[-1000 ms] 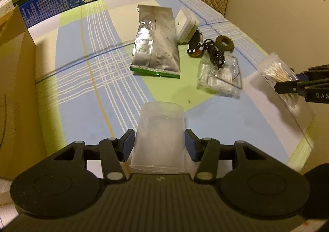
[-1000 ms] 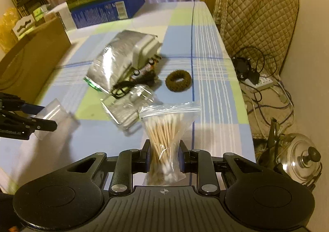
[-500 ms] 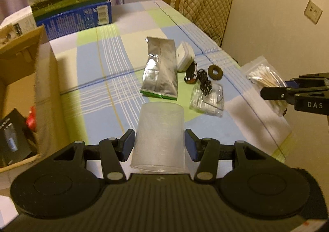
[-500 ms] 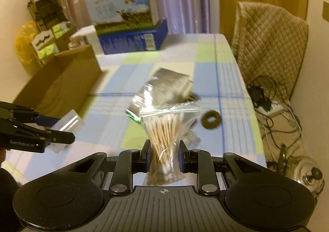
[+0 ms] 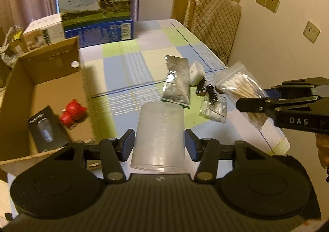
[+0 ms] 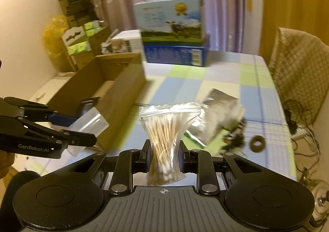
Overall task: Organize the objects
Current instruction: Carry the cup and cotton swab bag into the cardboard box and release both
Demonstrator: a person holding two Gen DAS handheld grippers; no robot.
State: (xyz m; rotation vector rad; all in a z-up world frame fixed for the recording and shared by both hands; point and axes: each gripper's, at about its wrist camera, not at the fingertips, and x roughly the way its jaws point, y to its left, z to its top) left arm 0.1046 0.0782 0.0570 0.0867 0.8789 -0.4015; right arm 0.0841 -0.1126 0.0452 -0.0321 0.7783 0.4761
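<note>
My left gripper (image 5: 159,142) is shut on a clear plastic cup (image 5: 159,135), held upside down in the air over the table's near edge. My right gripper (image 6: 163,154) is shut on a zip bag of cotton swabs (image 6: 166,129), also lifted off the table. In the left wrist view the swab bag (image 5: 240,88) hangs at the right in the right gripper (image 5: 253,106). In the right wrist view the cup (image 6: 90,122) shows at the left in the left gripper (image 6: 82,127). An open cardboard box (image 5: 41,96) stands at the table's left, with a red toy (image 5: 72,113) and a black box (image 5: 46,129) inside.
On the checked tablecloth (image 5: 131,79) lie a silver foil pouch (image 5: 177,82), a white charger (image 5: 196,71), black cords (image 5: 207,91) and a clear packet (image 5: 213,107). A brown hair ring (image 6: 257,143) lies further right. A milk carton case (image 5: 96,7) stands at the back, a padded chair (image 5: 213,20) behind the table.
Both grippers have risen off the table with the cup and the swab bag still held. The views have swung left, and the cardboard box and its contents have come into sight.
</note>
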